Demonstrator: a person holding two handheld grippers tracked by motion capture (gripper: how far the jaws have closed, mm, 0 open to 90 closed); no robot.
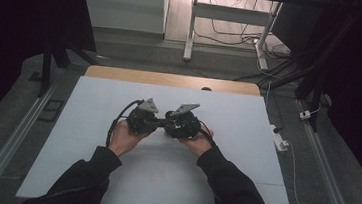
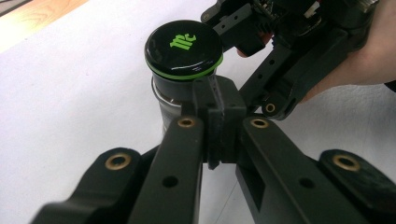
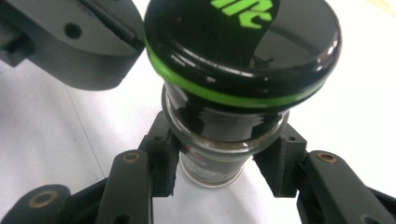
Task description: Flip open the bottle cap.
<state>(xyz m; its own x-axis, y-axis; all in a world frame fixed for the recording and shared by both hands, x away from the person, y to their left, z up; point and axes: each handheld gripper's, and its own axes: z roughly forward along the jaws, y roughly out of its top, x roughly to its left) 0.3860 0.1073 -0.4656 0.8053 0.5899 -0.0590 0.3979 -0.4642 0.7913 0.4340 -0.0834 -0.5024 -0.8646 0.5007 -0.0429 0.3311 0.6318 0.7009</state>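
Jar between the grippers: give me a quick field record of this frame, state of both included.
object: small glass jar, upright on the white table
lid: black with green ring and logo, on the jar
right hand-held gripper: jaws either side of the jar's body, contact unclear
left hand-held gripper: jaws together, beside the jar
hands: held close together mid-table

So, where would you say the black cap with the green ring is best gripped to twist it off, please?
Probably across the cap's round black side wall, at the green ring, coming in level from the side. It flares wider than the glass neck, which the right gripper straddles, so flat pads should seat there; the glossy top offers nothing to pinch.
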